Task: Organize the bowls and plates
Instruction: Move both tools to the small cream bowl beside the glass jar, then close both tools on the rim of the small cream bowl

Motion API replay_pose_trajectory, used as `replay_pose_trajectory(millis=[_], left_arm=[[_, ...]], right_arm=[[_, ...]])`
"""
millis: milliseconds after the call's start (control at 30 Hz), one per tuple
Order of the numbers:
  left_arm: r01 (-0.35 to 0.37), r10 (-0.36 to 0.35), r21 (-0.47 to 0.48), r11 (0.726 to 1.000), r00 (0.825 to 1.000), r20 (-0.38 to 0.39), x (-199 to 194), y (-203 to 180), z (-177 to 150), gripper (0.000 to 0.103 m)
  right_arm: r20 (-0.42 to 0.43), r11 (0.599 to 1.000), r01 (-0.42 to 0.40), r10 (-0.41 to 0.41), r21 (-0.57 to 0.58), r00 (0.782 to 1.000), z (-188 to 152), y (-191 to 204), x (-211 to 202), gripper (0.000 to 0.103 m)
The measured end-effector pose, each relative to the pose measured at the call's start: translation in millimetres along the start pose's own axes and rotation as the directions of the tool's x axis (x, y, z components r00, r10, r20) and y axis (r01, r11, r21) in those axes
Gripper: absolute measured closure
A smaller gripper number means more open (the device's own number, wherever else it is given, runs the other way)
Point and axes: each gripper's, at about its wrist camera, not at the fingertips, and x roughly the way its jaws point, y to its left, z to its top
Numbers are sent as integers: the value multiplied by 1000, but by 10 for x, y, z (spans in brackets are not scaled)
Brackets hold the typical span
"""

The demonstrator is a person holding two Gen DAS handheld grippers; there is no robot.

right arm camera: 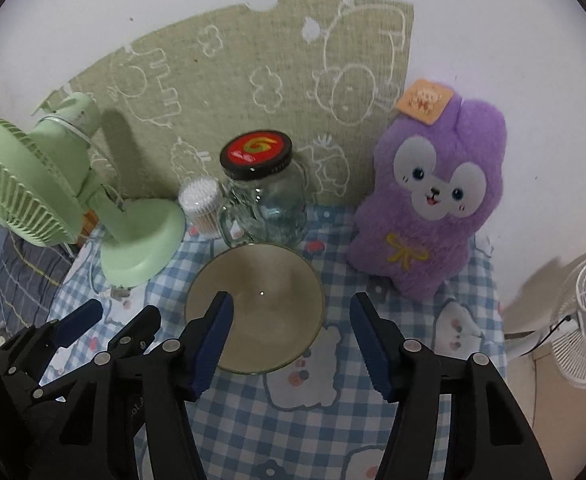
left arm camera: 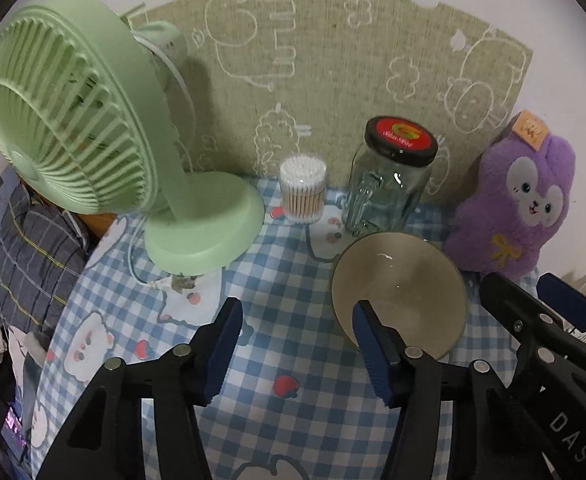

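the bowl (left arm camera: 399, 288) is set upright on the checked cloth (left arm camera: 285, 280). the left gripper (left arm camera: 297, 354) is held with fingers spread, nothing pinched; the bowl's near rim is crossed by its right finger. the right gripper (right arm camera: 291, 342) is likewise spread and empty, its left finger over the bowl's near rim. beyond the fingertips, a glass jar (right arm camera: 263, 200) is seen just behind the bowl.

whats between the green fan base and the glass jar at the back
A tub of cotton swabs stands between the fan base and the lidded glass jar; both wrist views show it.
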Motion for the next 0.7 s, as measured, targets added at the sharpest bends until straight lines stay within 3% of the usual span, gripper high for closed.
replay_pose_trajectory(millis=[133, 267, 633, 700], left_arm=[[5, -4, 27, 1000, 1000, -19, 149, -87, 5, 54], [23, -22, 31, 999, 999, -35, 297, -127, 12, 55], [28, -25, 50, 998, 997, -71, 553, -209, -3, 62], [28, -23, 59, 998, 996, -81, 595, -215, -21, 64]], right_arm=[[-5, 1000, 15, -15, 3, 1000, -2, -56, 139, 45], [-15, 1000, 14, -14, -3, 1000, -8, -99, 279, 54], [-60, 999, 33, -33, 11, 998, -99, -191, 603, 55], [-66, 999, 31, -30, 13, 997, -114, -194, 643, 61]])
